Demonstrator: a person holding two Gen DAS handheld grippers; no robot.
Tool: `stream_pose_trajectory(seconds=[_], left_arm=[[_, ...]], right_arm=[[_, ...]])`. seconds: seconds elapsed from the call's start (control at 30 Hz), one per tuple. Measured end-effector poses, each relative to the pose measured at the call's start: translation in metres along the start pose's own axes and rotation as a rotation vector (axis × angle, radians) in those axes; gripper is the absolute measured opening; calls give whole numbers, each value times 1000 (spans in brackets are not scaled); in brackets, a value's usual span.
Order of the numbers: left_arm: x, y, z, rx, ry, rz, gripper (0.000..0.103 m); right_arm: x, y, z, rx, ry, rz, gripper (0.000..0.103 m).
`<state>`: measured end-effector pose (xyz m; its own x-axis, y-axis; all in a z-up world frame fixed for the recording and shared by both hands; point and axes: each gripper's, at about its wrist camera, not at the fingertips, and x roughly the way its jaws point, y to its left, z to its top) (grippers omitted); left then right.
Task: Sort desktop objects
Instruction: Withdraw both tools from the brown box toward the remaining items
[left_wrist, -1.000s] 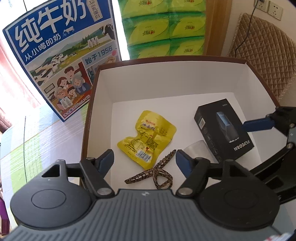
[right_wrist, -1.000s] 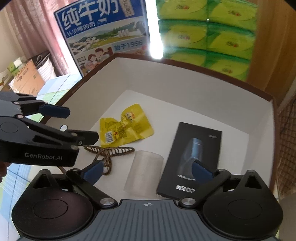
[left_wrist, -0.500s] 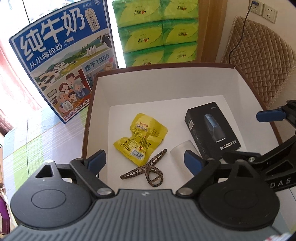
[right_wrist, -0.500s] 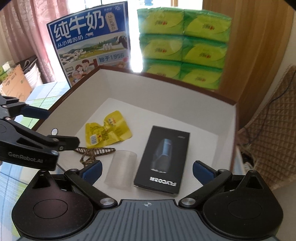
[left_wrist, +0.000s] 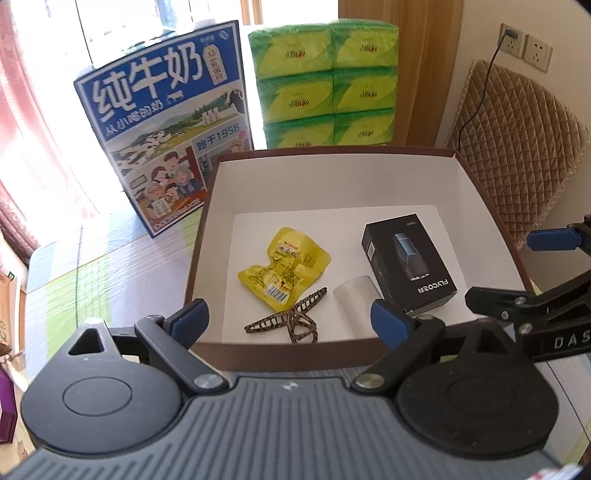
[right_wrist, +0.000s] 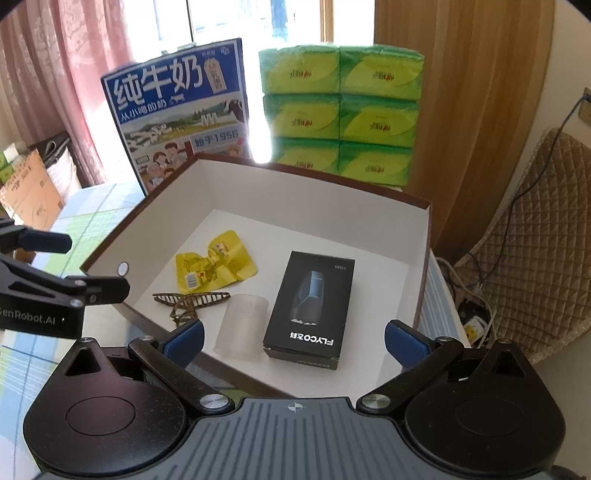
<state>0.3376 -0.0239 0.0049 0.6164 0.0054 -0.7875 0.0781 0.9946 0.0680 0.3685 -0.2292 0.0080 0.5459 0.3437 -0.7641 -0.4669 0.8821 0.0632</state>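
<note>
A brown box with a white inside (left_wrist: 210, 206) (right_wrist: 421, 258) holds a yellow snack packet (left_wrist: 284, 269) (right_wrist: 212, 267), a patterned hair clip (left_wrist: 291, 321) (right_wrist: 190, 301), a clear plastic cup on its side (left_wrist: 356, 301) (right_wrist: 243, 326) and a black shaver box (left_wrist: 406, 262) (right_wrist: 314, 304). My left gripper (left_wrist: 291, 321) hangs open above the box's near edge, holding nothing. My right gripper (right_wrist: 293, 341) is open and empty too, over the near right corner. Each gripper shows at the edge of the other's view.
A blue milk carton (left_wrist: 166, 125) (right_wrist: 181, 110) and stacked green tissue packs (left_wrist: 325, 85) (right_wrist: 340, 110) stand behind the box. A quilted chair (left_wrist: 517, 144) (right_wrist: 535, 229) with a cable stands at the right. A checked tablecloth (left_wrist: 92, 266) covers the table at the left.
Both grippers have pulled back and up from inside the box, and their fingers stand wider apart. The objects in the box have not moved.
</note>
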Motion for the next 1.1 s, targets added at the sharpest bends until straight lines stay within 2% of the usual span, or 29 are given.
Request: stream_pose_trajectory(seconds=[0.33,0.67,0.83,1.1], left_arm=[[-57,-3,-40,-78,-50,9,94],[-108,-26,-88,-135,-97,46,94],[-122,-31,-121,-184,-74,74,94],[-136,-40,-168,-236,-19,110,94]], right_arm=[[-48,-3,-35,-23,-59,12,101],[-91,-4,-73,-89,-124,33,101],[-101,-5,-97,-116,-121,68,101],[-102,-8,-133,-112,-55,111,101]])
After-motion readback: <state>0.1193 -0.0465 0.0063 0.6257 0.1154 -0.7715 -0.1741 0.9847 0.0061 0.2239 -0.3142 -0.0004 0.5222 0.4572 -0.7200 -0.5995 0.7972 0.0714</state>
